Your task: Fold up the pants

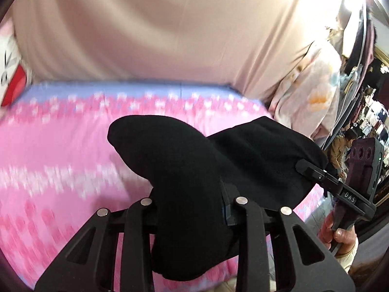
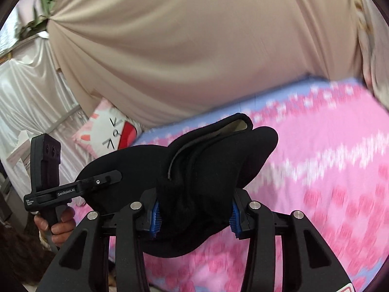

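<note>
The black pants (image 1: 184, 170) hang bunched between my two grippers above the pink patterned bed cover (image 1: 60, 150). My left gripper (image 1: 192, 209) is shut on one end of the pants, its fingertips buried in the cloth. My right gripper (image 2: 194, 216) is shut on the other end of the pants (image 2: 206, 165), with blue pads (image 2: 155, 216) showing at both sides of the cloth. A pale inner lining shows at a folded edge (image 2: 240, 124). Each gripper shows in the other's view: the right one (image 1: 316, 170) and the left one (image 2: 97, 182), both touching the cloth.
A beige curtain (image 1: 158, 24) hangs behind the bed. A pink and white pillow (image 2: 109, 133) lies at the bed's far corner. White drapes (image 2: 29, 92) are at the left. Hanging clothes (image 1: 313, 82) and a cluttered room are at the right.
</note>
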Available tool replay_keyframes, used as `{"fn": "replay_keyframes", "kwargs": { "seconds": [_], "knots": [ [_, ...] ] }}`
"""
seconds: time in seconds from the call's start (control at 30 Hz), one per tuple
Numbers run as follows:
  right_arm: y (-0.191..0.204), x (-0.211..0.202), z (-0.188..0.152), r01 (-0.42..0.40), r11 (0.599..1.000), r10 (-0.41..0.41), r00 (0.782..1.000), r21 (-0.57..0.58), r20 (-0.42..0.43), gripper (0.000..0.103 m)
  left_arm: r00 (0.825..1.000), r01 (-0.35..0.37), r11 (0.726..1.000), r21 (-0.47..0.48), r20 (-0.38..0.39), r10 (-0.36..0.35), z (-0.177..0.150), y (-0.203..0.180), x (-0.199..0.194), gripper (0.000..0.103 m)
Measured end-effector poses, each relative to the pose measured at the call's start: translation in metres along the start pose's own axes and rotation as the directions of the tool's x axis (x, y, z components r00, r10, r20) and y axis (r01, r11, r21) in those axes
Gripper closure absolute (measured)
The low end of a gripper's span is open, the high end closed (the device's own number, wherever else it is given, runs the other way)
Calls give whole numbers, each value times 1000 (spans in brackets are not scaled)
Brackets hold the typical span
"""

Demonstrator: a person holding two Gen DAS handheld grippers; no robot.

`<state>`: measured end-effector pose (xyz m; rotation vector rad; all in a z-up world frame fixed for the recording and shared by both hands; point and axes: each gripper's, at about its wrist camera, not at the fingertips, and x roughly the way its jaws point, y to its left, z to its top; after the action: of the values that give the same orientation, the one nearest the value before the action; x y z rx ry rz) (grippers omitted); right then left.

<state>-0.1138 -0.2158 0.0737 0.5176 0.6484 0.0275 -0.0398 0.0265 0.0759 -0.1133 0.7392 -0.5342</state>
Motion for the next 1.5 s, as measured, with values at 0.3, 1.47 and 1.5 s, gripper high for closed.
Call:
{"fn": "replay_keyframes", "kwargs": {
  "seconds": [0.3,1.47,1.5],
  "knots": [
    [-35,70,114,-11,995,26,989,-102,144,60,976,-67,994,92,211,46,108,12,36,74],
    [-168,312,133,262,965,-262,952,-24,-159,80,825,-561,827,42,-49,562,133,105,306,5],
    [-159,300,131,288,957,-291,947,-43,-136,78,827,-560,827,47,-31,562,130,99,294,5]
  ]
}}
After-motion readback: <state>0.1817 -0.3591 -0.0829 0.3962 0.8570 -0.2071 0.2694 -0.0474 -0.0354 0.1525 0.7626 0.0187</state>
